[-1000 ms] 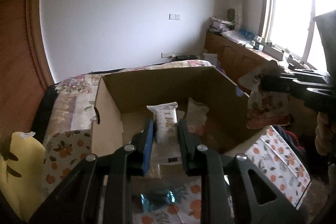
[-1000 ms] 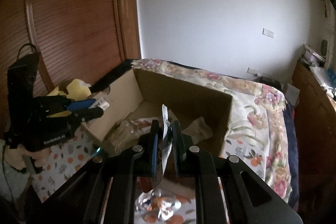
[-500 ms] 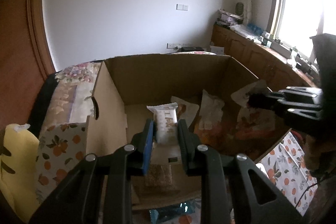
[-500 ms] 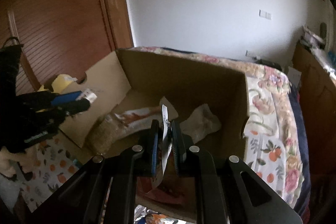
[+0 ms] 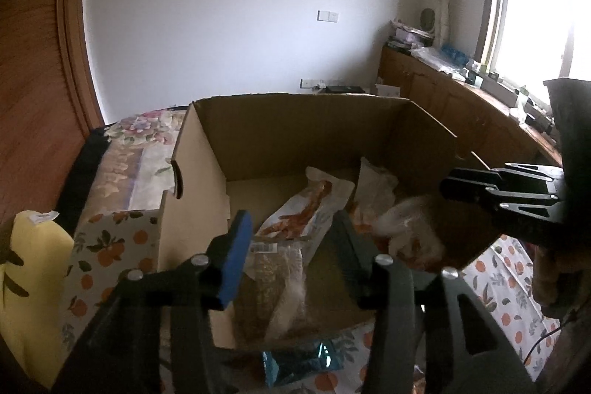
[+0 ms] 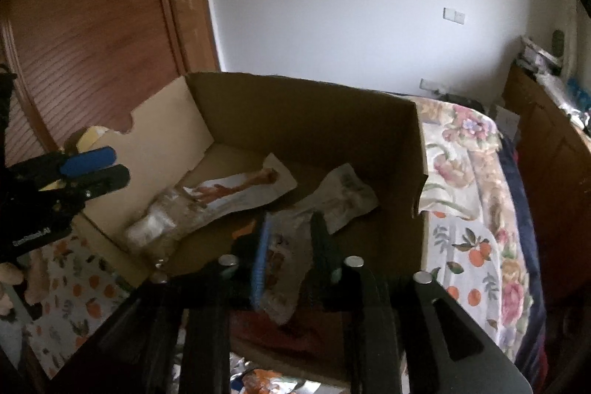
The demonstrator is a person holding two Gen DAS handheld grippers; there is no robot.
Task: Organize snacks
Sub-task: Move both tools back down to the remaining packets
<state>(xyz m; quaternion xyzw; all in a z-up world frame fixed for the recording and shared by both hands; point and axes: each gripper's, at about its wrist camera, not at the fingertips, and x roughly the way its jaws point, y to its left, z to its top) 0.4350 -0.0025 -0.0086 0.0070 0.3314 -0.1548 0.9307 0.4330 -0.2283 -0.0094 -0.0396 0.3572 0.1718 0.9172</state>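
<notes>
Several snack packets (image 5: pixel 306 216) are seen lying in the box (image 5: pixel 295 120), both the left gripper (image 5: pixel 291 239) and right gripper (image 6: pixel 290 246) are spread empty above it, and a teal packet (image 5: pixel 299 362) is left near, outside.

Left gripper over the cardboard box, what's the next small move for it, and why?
Probably lift the left gripper up and back toward the teal packet lying outside the cardboard box on the orange-print cloth. Its jaws stand open with nothing between them, and snack packets such as the long white one already lie on the box floor, so the loose packet looks like the next pick.
</notes>
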